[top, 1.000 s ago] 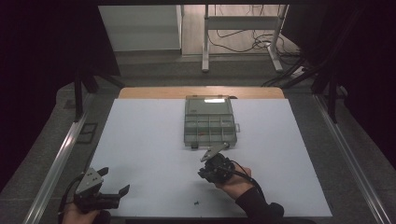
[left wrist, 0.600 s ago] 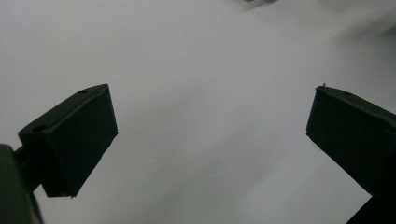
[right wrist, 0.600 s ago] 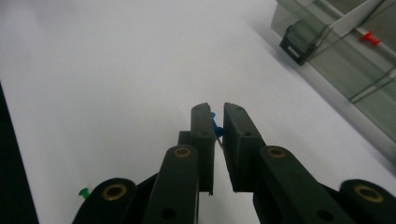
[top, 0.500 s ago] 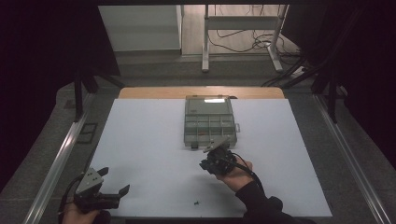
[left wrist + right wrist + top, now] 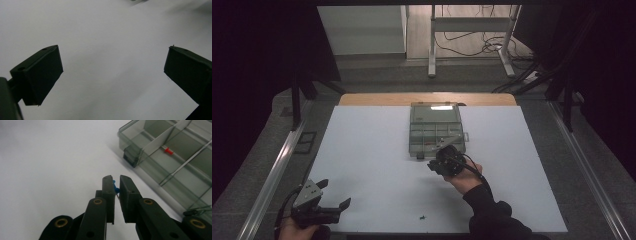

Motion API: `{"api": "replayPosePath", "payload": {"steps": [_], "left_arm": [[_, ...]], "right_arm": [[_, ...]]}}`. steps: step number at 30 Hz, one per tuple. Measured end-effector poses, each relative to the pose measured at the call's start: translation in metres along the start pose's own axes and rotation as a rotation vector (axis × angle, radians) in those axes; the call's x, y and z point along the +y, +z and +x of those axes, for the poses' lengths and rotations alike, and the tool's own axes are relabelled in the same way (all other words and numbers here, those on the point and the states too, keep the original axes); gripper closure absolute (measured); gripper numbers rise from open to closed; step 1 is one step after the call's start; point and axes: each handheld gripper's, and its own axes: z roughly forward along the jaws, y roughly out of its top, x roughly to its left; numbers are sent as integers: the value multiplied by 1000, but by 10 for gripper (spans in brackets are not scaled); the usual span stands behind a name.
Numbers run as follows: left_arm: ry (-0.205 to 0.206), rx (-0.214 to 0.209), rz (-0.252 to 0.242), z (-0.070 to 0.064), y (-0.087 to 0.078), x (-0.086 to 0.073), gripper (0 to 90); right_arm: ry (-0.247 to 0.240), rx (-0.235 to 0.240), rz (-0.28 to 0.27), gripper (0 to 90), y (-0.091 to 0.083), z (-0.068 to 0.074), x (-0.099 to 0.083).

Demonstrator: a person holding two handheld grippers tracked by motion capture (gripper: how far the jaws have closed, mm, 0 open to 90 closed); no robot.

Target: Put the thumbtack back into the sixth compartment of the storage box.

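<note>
Right gripper view: blue plastic pushpin between narrow black jaws, beside clear compartmented box; left jaws wide.

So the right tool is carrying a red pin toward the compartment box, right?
Not quite: the pin pinched in the right tool is blue, as the right gripper view shows. The red pin already lies in the compartment box.

Bare white mat lies open; the compartment box, perhaps touching the right tool, blocks ahead
</note>
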Motion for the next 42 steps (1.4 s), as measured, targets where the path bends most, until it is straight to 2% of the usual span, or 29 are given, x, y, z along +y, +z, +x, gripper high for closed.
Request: {"api": "replayPosePath", "payload": {"steps": [13, 26, 42], "left_arm": [[0, -2, -1, 0, 0, 0, 23], [1, -4, -2, 0, 0, 0, 23], [10, -7, 0, 0, 0, 0, 23]], "right_arm": [[32, -40, -12, 820, 7, -21, 18], [53, -81, -17, 819, 15, -36, 33], [88, -124, -1, 815, 37, -55, 43]]}}
